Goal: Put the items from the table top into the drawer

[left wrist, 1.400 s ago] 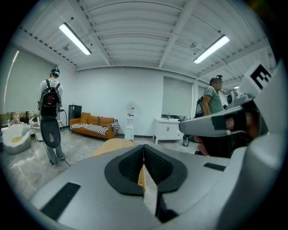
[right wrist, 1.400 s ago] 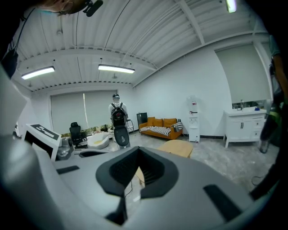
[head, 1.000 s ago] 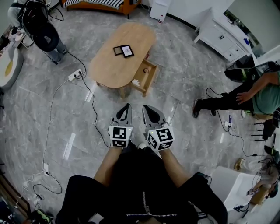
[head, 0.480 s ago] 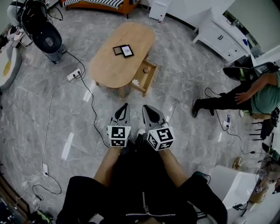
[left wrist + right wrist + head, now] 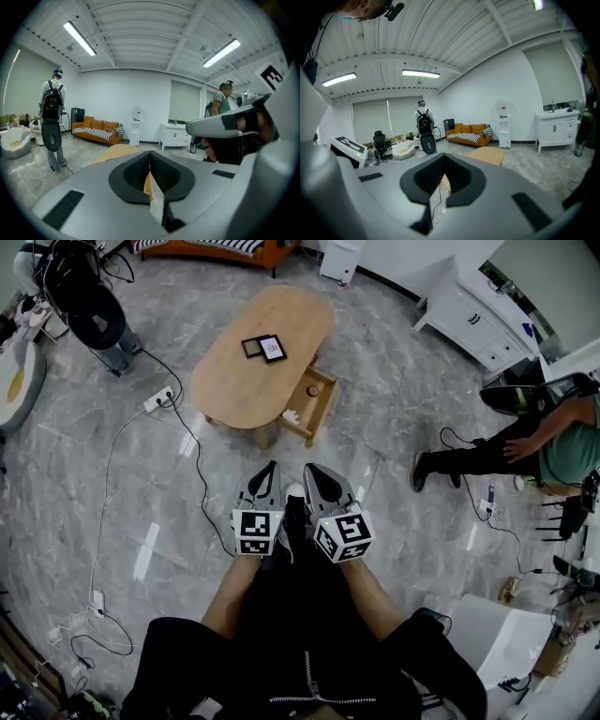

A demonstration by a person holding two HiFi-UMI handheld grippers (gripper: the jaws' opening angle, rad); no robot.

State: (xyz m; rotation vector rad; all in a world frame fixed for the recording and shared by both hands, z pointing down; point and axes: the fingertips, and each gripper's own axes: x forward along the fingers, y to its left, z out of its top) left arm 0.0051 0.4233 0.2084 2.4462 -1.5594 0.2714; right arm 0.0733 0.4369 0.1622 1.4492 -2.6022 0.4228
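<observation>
The oval wooden table (image 5: pixel 253 371) stands some way ahead of me on the floor. On its top lie a small black square frame (image 5: pixel 253 349) and a white-faced framed item (image 5: pixel 273 349), side by side. The table's drawer (image 5: pixel 320 410) hangs open on the right side, with a small round object (image 5: pixel 313 390) and a white thing (image 5: pixel 292 416) inside. My left gripper (image 5: pixel 274 466) and right gripper (image 5: pixel 310 469) are held side by side well short of the table. Both are shut and empty. The table top (image 5: pixel 117 151) (image 5: pixel 490 154) shows far beyond the jaws in both gripper views.
A cable with a power strip (image 5: pixel 161 399) runs across the floor left of the table. One person with a backpack (image 5: pixel 94 306) stands at the far left, and another person (image 5: pixel 553 437) is at the right. A white cabinet (image 5: pixel 478 324) and a striped sofa (image 5: pixel 216 247) line the far side.
A white shoe has swung forward between the two grippers. Both grippers have kept their place and stayed shut. The person with the backpack has shifted slightly.
</observation>
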